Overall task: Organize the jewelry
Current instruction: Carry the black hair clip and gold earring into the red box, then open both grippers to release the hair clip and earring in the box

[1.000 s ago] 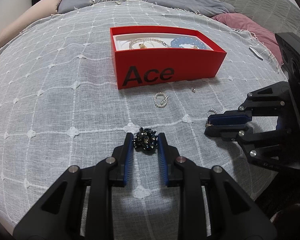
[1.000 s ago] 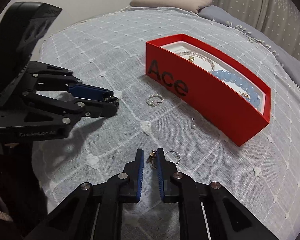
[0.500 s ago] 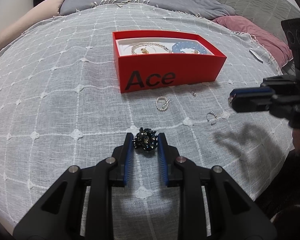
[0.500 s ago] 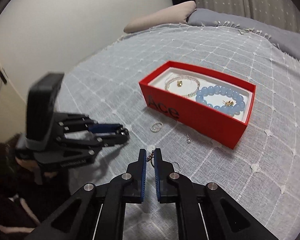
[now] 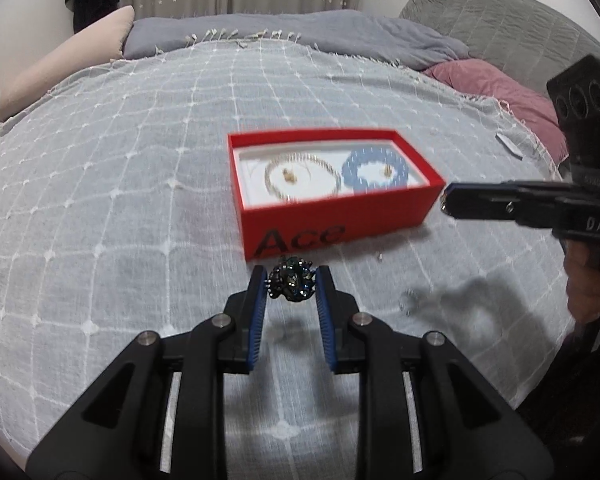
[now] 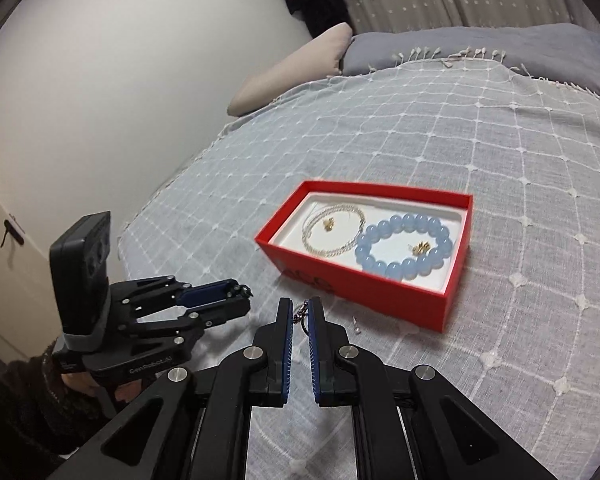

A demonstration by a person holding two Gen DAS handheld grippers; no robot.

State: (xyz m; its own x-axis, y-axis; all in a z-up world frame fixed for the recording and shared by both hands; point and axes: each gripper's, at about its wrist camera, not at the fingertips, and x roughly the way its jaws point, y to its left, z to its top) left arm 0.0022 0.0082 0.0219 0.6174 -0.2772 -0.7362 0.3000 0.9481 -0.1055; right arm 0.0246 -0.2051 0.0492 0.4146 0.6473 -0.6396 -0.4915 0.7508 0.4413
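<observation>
1. Bedroom scene: a grey bedspread (image 5: 112, 216) with a white grid covers the bed, pillows behind, curtains at the back.
2. Left claw (image 5: 292, 286) is clenched on a dark beaded brooch (image 5: 291, 283). A second ago it sat low over the cloth; now it is raised, with the brooch clear of the fabric and just short of the box front.
3. Centre: red box (image 5: 340, 216) marked "Ace" sits on the spread. Inside, a thin chain bracelet (image 6: 332, 232) lies on the left and a blue bead bracelet (image 6: 406, 246) on the right, each ringing a small gold piece.
4. Right claw (image 6: 300, 314) is pinched on a small chain charm (image 6: 302, 312); detail is too fine to name it surely. It too has come up off the cloth and nearer the box.
5. Loose bits remain on the spread: a small ring (image 5: 408, 300) and a tiny stud (image 6: 356, 322).
6. Judgement: both pickups are done; carrying to the box is under way, with drops still to come.
</observation>
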